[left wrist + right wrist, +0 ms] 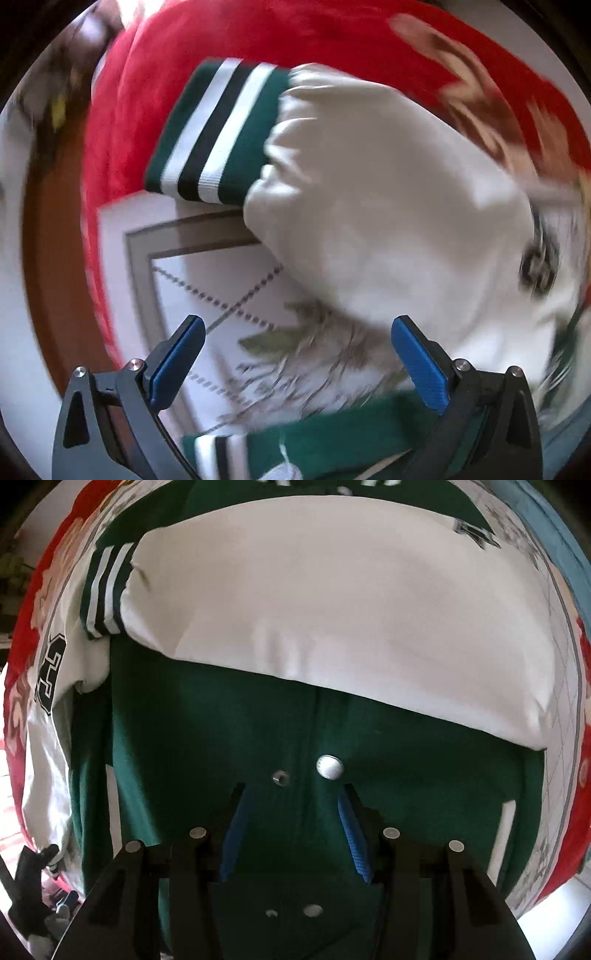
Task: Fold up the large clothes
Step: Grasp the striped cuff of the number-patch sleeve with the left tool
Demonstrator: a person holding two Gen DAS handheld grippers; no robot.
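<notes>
A green varsity jacket (pixel 221 738) with white sleeves lies flat on a bed. One white sleeve (pixel 332 609) is folded across its chest, with the striped cuff (pixel 107 590) at the left. My right gripper (pixel 293 794) hangs open just above the green front, near a silver snap (pixel 330 767), with nothing between its blue pads (pixel 352 834). In the blurred left wrist view, my left gripper (pixel 298 323) is wide open and holds nothing. It is over the bedspread beside another white sleeve (pixel 388 192) that ends in a green, white and black cuff (pixel 218 129).
A red bedspread (pixel 155 92) with a white patterned middle panel (pixel 221 295) lies under the jacket. Its brown edge (pixel 48 221) shows at the left. A blue cloth (pixel 546 528) lies at the upper right. A second sleeve with a number patch (pixel 50 672) hangs at the left.
</notes>
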